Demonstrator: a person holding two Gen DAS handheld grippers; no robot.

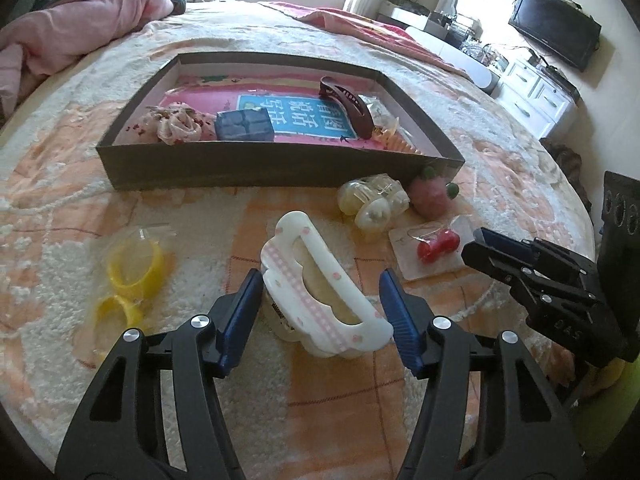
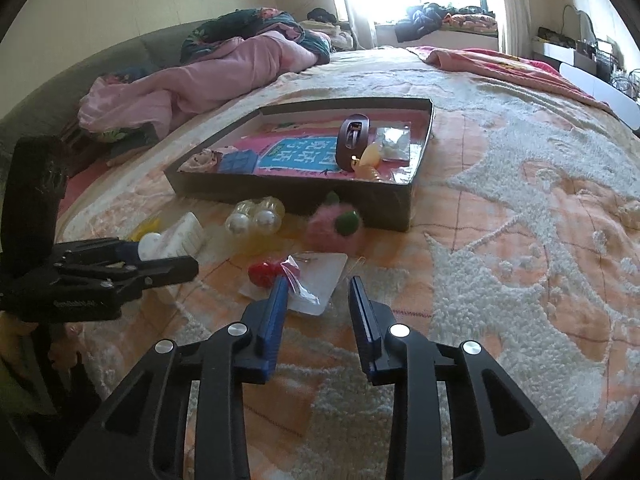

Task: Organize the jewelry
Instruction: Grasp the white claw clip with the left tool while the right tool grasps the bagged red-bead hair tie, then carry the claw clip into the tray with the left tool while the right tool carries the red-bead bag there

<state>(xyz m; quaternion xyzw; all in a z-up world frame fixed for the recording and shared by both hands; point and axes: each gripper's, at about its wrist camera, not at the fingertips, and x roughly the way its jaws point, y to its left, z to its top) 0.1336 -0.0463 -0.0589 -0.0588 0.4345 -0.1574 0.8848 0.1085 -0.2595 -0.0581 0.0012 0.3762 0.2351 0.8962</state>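
Observation:
A white hair claw clip with pink dots (image 1: 320, 296) lies on the bed cover between the open fingers of my left gripper (image 1: 320, 292); the pads do not press it. A dark shallow box (image 1: 280, 168) behind it holds a brown claw clip (image 1: 348, 104), a fabric scrunchie (image 1: 176, 124) and a small dark blue box (image 1: 244, 124). My right gripper (image 2: 318, 292) is open and empty, just short of a clear packet with red cherry earrings (image 2: 308, 280). The packet also shows in the left wrist view (image 1: 436, 248).
On the cover lie yellow rings in plastic (image 1: 136, 268), a clear claw clip with pearls (image 1: 372, 200) and a pink fuzzy strawberry piece (image 1: 430, 196). A pink quilt (image 2: 200, 76) is heaped at the far left. A television (image 1: 556, 24) and white drawers stand at the right.

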